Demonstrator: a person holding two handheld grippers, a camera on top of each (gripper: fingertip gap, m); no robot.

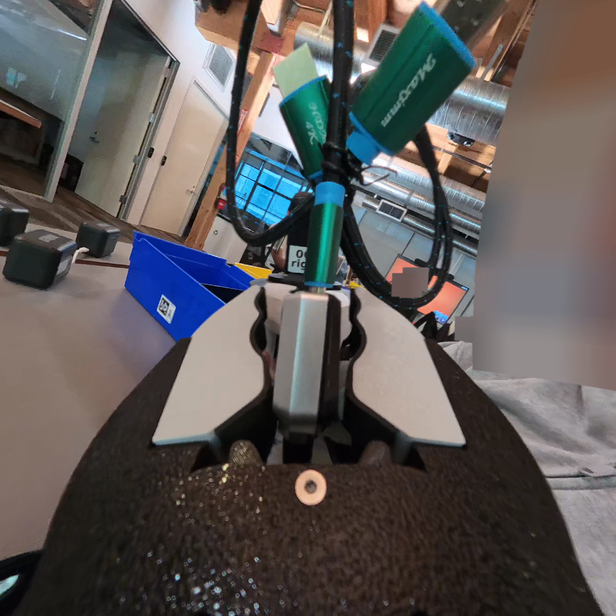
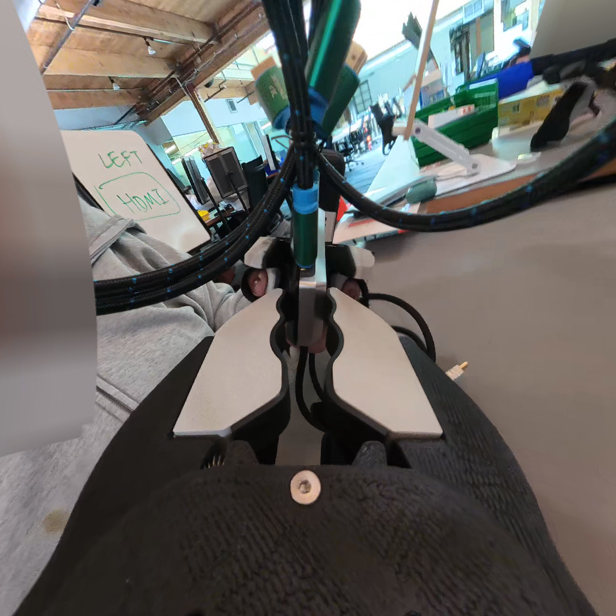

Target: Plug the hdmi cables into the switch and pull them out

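Between both grippers, a silver adapter block with a green plug is shown: left gripper parted around it, right gripper nearly closed; contact cannot be told.

My grey table carries a blue bin bearing a small white sticker, three black boxes at its far edge, and rumpled grey cloth.
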